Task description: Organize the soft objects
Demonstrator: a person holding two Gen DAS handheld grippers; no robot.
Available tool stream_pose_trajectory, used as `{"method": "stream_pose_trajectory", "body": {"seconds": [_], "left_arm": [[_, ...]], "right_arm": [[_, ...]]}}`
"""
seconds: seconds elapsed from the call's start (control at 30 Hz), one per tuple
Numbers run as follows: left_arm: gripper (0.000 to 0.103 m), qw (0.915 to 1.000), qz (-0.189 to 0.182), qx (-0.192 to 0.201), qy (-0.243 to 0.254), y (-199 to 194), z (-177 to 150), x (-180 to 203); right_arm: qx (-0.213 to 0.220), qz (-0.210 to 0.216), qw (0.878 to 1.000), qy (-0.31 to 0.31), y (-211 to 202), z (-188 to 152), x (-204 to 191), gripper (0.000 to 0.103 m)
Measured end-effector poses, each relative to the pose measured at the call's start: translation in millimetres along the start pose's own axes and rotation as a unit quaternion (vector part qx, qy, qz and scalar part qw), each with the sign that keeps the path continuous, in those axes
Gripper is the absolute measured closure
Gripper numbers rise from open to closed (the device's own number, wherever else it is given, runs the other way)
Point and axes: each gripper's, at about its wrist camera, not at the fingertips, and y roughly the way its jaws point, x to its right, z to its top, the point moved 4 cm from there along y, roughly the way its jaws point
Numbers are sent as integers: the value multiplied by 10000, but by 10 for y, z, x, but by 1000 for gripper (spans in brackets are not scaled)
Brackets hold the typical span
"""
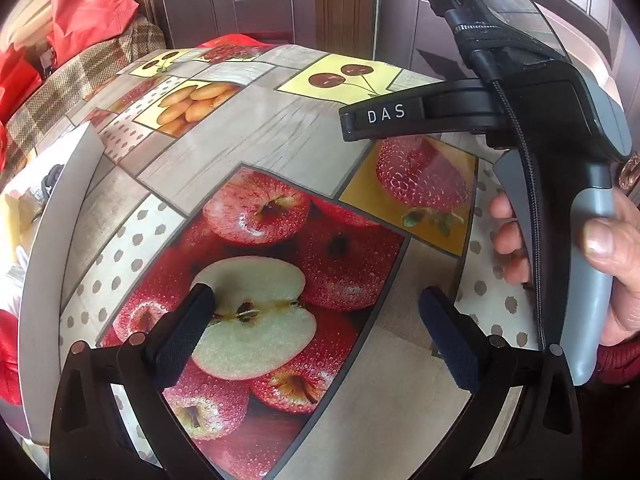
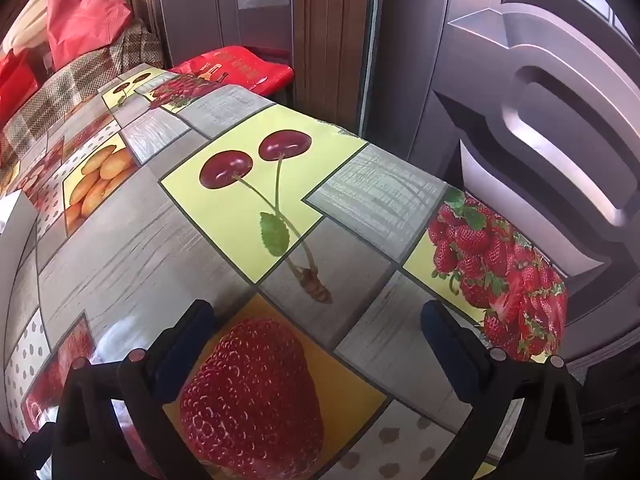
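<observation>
While both tools hang over the surface (image 1: 256,136), neither one grips anything. The left hand-held gripper (image 1: 316,332) is spread wide, its padded fingers (image 1: 182,336) apart above the printed halved apple on the fruit-patterned cloth. The right hand-held gripper (image 2: 316,344) is likewise released, its fingers (image 2: 452,352) straddling the printed big strawberry, nothing between them. In the left wrist view, the right tool's grey handle (image 1: 596,240) sits to the right of that apple print, held in the person's hand (image 1: 616,264).

Taking the apple print as landmark: a white box edge (image 1: 48,224) curves past its left side, with unclear contents behind it. Beyond the surface's far-left corner, soft things lie piled: a red fabric bag (image 1: 88,8) on a plaid cushion (image 1: 60,92). A red printed bag (image 2: 236,66) sits just past the far edge, by the dark door (image 2: 520,120).
</observation>
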Motion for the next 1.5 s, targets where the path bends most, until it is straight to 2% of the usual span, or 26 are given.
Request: {"method": "stream_pose_trajectory", "body": {"seconds": [0.17, 0.4, 1.5], "left_arm": [[1, 10000, -3, 2, -2, 0, 0, -1], [1, 10000, 0, 2, 0, 0, 0, -1], [1, 10000, 0, 3, 0, 0, 0, -1]], "right_arm": [[-3, 10, 10000, 10, -9, -9, 87, 0], [-18, -148, 9998, -111, -8, 3, -5, 0], [-11, -33, 10000, -31, 1, 1, 2, 0]]}}
